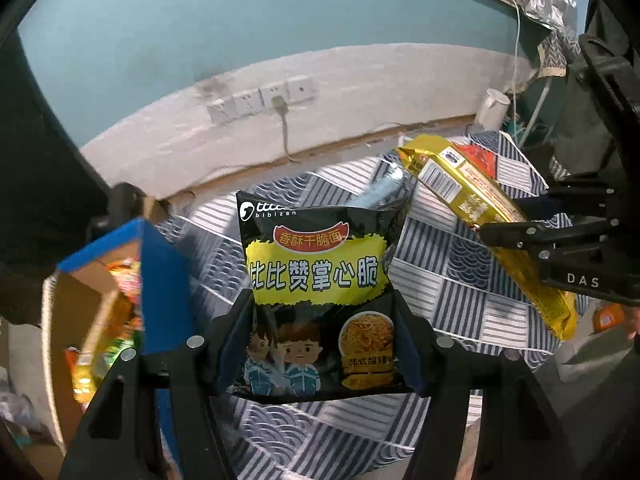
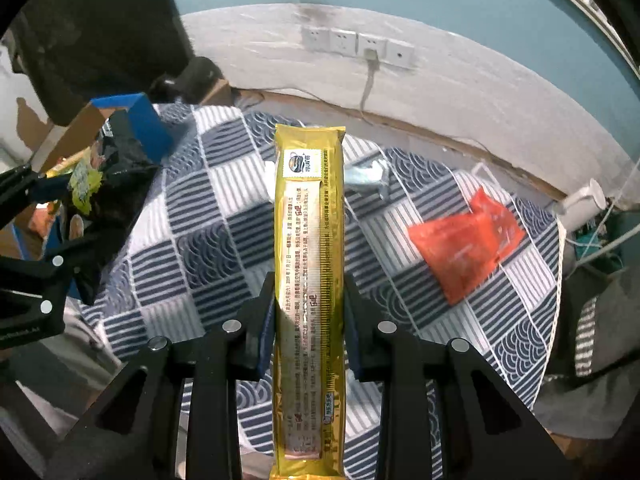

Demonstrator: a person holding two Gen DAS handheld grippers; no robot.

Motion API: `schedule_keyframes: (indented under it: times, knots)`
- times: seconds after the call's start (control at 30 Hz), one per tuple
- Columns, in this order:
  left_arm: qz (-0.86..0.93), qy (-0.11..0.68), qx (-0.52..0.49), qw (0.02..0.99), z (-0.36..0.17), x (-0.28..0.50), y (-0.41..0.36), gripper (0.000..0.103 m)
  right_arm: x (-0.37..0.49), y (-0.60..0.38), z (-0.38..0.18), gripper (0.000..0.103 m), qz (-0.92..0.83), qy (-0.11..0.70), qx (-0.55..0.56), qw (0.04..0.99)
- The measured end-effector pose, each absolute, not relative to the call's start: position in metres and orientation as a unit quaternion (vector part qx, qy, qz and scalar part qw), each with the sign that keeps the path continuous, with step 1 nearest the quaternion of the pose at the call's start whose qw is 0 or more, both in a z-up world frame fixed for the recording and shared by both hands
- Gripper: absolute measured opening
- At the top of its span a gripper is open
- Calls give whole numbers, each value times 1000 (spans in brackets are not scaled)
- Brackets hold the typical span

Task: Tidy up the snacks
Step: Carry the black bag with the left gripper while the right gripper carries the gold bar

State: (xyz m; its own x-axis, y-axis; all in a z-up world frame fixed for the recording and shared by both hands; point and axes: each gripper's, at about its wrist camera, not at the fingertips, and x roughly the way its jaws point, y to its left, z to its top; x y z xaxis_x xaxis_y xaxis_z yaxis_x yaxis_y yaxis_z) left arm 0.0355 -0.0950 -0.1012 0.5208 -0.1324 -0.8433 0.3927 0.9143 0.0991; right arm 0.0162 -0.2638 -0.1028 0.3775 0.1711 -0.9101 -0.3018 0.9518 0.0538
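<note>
My left gripper [image 1: 325, 300] is shut on a black and yellow noodle snack bag [image 1: 316, 264], held upright above the round table's checked cloth [image 1: 452, 280]. At the left edge of the right wrist view the same bag [image 2: 108, 168] shows with the left gripper [image 2: 44, 240]. My right gripper [image 2: 309, 280] is shut on a long gold snack pack [image 2: 310, 240] that runs lengthwise between the pads. In the left wrist view that gold pack [image 1: 472, 196] hangs in the right gripper [image 1: 516, 236]. An orange-red packet [image 2: 464, 244] and a silver packet [image 2: 368, 178] lie on the cloth [image 2: 192, 248].
A blue-edged cardboard box [image 1: 156, 264] holding several snacks stands left of the table; it also shows as the box [image 2: 140, 120] in the right wrist view. A white wall with sockets [image 2: 356, 46] is behind the table. A white cup [image 1: 494, 108] sits by the far right edge.
</note>
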Motion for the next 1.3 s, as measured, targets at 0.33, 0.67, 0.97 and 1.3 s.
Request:
schedule_keyframes:
  times: [0.33, 0.67, 0.97, 1.3]
  knots:
    - [-136, 447, 128, 875, -81, 34, -65, 66, 28, -222, -80, 27, 180, 522, -52, 832]
    - [-109, 440, 107, 885, -72, 36, -22, 66, 39, -173, -68, 27, 205, 515, -74, 829]
    - [-78, 444, 79, 889, -71, 41, 29, 66, 51, -116, -58, 27, 231, 510, -100, 822]
    - [-36, 448, 65, 891, -75, 40, 84, 66, 65, -47, -58, 27, 263, 516, -123, 806]
